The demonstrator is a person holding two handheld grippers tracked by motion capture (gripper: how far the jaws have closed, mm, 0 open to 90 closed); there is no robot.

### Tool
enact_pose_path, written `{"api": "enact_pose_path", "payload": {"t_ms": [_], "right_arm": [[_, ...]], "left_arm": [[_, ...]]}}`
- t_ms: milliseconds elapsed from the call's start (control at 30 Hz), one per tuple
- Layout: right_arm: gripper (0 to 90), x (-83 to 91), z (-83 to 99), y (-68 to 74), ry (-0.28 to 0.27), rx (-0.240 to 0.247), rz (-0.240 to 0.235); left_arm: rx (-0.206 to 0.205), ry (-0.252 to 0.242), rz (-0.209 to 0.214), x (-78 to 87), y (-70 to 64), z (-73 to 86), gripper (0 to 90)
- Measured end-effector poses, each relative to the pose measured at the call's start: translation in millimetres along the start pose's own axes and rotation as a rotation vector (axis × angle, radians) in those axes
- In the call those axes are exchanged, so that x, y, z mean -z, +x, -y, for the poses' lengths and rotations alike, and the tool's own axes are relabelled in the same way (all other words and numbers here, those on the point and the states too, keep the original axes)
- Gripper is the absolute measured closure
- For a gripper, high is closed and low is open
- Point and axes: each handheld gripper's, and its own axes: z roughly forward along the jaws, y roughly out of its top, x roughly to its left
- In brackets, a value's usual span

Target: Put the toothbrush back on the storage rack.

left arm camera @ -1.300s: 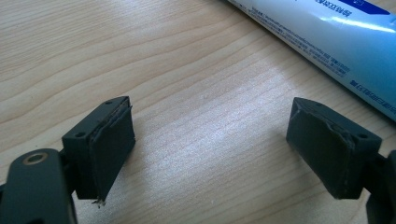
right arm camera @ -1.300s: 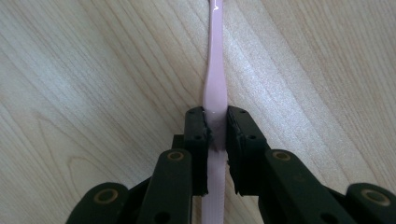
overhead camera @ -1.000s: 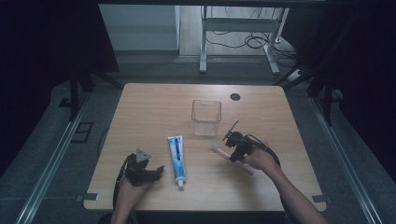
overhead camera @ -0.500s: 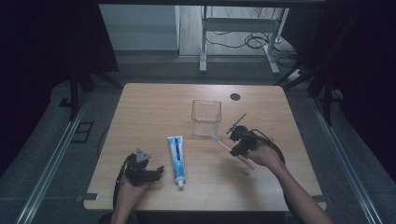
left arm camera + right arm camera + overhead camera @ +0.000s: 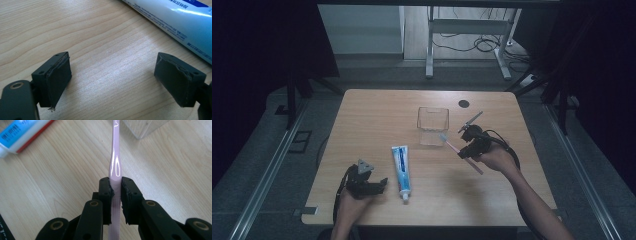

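Near edge, left: the left hand-held black gripper [image 5: 382, 183] rests low on the light wooden table [image 5: 377, 115], grey three-cornered plate on top. In the left gripper view its jaws stand wide apart with bare wood grain between the pads [image 5: 60, 75]; nothing held.

Just right of it lies the blue-and-white toothpaste tube [image 5: 400, 165], flat on the table, long axis running near to far, white cap at the near end. In the left gripper view the tube [image 5: 180, 22] crosses the upper right corner, apart from the jaws.

Farther and to the right: the right hand-held black gripper [image 5: 462, 151], held in the person's right hand [image 5: 494, 159], is clamped on the pale pink plastic toothbrush [image 5: 453, 147]. In the right gripper view both pads press the handle [image 5: 115, 170] from either side, handle centred, shaft running straight ahead away from the camera. In the high view the handle end sticks out toward the near right; the head end points far left, its tip close to the near right corner of the clear square plastic container [image 5: 432, 122]. Cannot tell whether tip and container touch.

The container stands upright near table centre. Beyond it, a small dark round spot [image 5: 463, 104] marks the far right part of the tabletop.
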Motion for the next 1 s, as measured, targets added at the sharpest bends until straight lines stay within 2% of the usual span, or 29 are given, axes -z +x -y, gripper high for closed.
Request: {"api": "enact_pose_path", "payload": {"t_ms": [467,1000], "right_arm": [[78.3,19.2,-24.3,-8.5,-0.089,-0.027,-0.002],[78.3,31.5,-55.3,-16.1,-0.2,-0.036,0.033]], "left_arm": [[-0.002,0.001,0.001,-0.1,-0.1,-0.1,13.4],[0.001,-0.004,-0.001,-0.4,-0.2,-0.1,13.4]]}}
